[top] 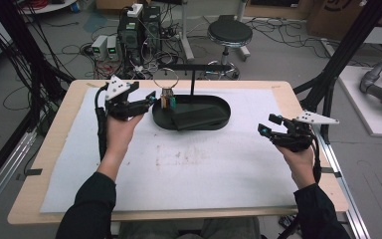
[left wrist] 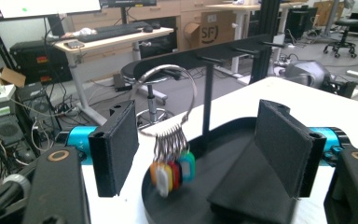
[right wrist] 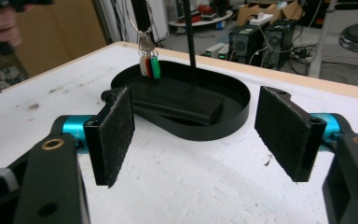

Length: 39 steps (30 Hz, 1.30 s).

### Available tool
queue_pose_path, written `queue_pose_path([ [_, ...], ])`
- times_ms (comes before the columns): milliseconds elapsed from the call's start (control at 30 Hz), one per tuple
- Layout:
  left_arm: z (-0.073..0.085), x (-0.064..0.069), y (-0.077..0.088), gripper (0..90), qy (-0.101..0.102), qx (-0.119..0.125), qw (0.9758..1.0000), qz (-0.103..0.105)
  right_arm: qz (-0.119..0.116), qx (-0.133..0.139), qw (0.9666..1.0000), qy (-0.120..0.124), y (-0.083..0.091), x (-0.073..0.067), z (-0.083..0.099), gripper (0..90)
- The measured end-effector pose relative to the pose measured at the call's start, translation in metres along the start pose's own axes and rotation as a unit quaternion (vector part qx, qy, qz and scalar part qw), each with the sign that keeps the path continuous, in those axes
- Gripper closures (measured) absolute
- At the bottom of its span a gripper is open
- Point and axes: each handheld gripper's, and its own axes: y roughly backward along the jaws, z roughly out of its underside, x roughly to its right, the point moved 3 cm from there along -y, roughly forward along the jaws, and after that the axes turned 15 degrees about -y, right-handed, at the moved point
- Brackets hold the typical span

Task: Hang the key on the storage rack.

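A metal key ring (top: 166,79) with coloured tags (top: 168,101) hangs from a peg at the left end of a black rack's bar (top: 199,66). The rack stands in a black oval tray (top: 227,107). My left gripper (top: 151,98) is just left of the tags, open, its pads clear of them. In the left gripper view the ring (left wrist: 193,93) and the blurred tags (left wrist: 172,170) hang beyond the open gripper (left wrist: 198,149). My right gripper (top: 269,124) hovers open and empty at the table's right. In its own view that gripper (right wrist: 196,135) faces the tray (right wrist: 242,112) and the tags (right wrist: 150,66).
A flat black block (right wrist: 177,100) lies tilted inside the tray. A white mat (top: 179,169) covers the wooden table. A stool (top: 229,34), computers (top: 139,30) and cables stand on the floor behind. Black frame posts (top: 338,59) rise at both sides.
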Motion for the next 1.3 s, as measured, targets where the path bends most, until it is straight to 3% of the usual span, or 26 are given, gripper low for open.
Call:
queue_pose_path([
  [300,0.022,0.024,0.045,27.2,-0.005,-0.006,0.9995,0.030,0.024,0.012,0.9996,-0.003,0.000,0.001,0.001,23.6],
  [400,0.033,0.026,0.056,26.3,0.019,0.000,0.9990,0.042,0.025,0.010,0.9996,-0.005,-0.002,0.000,0.003,21.9],
  [633,0.055,0.026,0.072,25.3,0.016,0.000,0.9992,0.036,0.029,-0.005,0.9995,-0.010,-0.004,0.002,0.008,21.5],
  [700,0.063,0.027,0.074,25.1,0.012,-0.006,0.9993,0.034,0.033,-0.008,0.9994,-0.009,-0.004,0.002,0.010,21.5],
  [767,0.069,0.028,0.074,25.0,-0.007,-0.023,0.9992,0.032,0.037,-0.006,0.9993,0.001,-0.004,0.002,0.012,21.5],
  [933,0.078,0.033,0.071,25.0,-0.006,-0.033,0.9986,0.040,0.048,-0.020,0.9987,0.002,-0.004,0.007,0.018,21.5],
  [1300,0.081,0.047,0.064,25.0,-0.021,-0.042,0.9973,0.057,0.057,-0.014,0.9982,0.006,-0.005,0.012,0.017,21.5],
])
